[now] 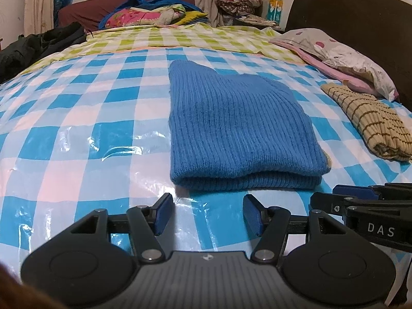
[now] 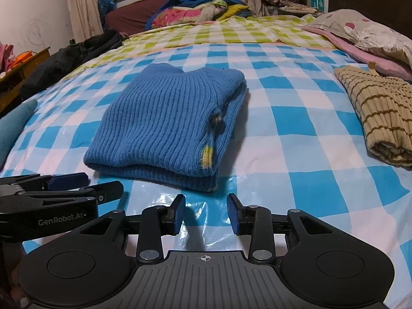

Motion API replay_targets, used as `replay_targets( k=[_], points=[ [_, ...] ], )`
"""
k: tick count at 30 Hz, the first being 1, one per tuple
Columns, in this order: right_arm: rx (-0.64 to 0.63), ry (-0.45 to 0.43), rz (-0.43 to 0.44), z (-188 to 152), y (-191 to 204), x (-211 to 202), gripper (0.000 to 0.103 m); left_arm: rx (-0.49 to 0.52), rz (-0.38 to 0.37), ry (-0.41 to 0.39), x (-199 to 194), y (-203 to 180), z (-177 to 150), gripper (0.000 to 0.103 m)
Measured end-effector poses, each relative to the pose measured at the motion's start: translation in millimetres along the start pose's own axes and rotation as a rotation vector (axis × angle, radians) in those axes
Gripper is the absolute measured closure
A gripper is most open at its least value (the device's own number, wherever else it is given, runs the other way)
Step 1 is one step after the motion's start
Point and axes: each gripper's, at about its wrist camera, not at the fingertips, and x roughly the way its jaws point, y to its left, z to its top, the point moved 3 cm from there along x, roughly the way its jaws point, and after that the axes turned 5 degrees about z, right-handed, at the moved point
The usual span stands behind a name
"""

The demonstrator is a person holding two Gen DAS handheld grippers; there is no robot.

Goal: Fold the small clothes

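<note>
A blue ribbed knit sweater [image 1: 237,128] lies folded into a thick rectangle on the checked bed cover; it also shows in the right wrist view [image 2: 164,126], with a yellow patch at its near right corner. My left gripper [image 1: 208,211] is open and empty, just in front of the sweater's near edge. My right gripper [image 2: 206,212] is open and empty, also just short of the near edge. Each gripper shows at the side of the other's view: the right one [image 1: 360,200], the left one [image 2: 64,188].
A folded beige striped knit [image 1: 370,121] lies to the right, also in the right wrist view [image 2: 381,118]. Pillows [image 1: 342,54] lean at the dark headboard. Dark clothes [image 1: 38,46] lie at the left bed edge. A clothes pile [image 1: 154,13] is at the far end.
</note>
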Motion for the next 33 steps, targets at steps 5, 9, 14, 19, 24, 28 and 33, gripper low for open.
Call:
replay_targets(
  k=[5, 9, 14, 19, 24, 28, 33],
  points=[
    [-0.002, 0.002, 0.006, -2, 2, -2, 0.068, -0.003, 0.002, 0.001, -1, 1, -2, 0.036],
    [0.0, 0.002, 0.011, -4, 5, -3, 0.067, 0.001, 0.006, 0.001, -3, 0, -3, 0.032],
    [0.004, 0.003, 0.013, -7, 7, -5, 0.066, 0.009, 0.014, 0.004, -5, -1, -4, 0.029],
    [0.003, -0.003, 0.01, -11, 9, -9, 0.061, 0.017, 0.034, 0.0, -7, -2, -5, 0.022],
    [0.001, -0.019, 0.006, -12, 12, -15, 0.058, 0.033, 0.046, -0.006, -10, -4, -7, 0.017],
    [0.007, -0.024, -0.004, -13, 12, -17, 0.056, 0.036, 0.054, -0.008, -13, -4, -9, 0.014],
    [0.011, -0.025, -0.005, -15, 11, -19, 0.055, 0.053, 0.074, -0.01, -17, -5, -12, 0.008]
  ],
)
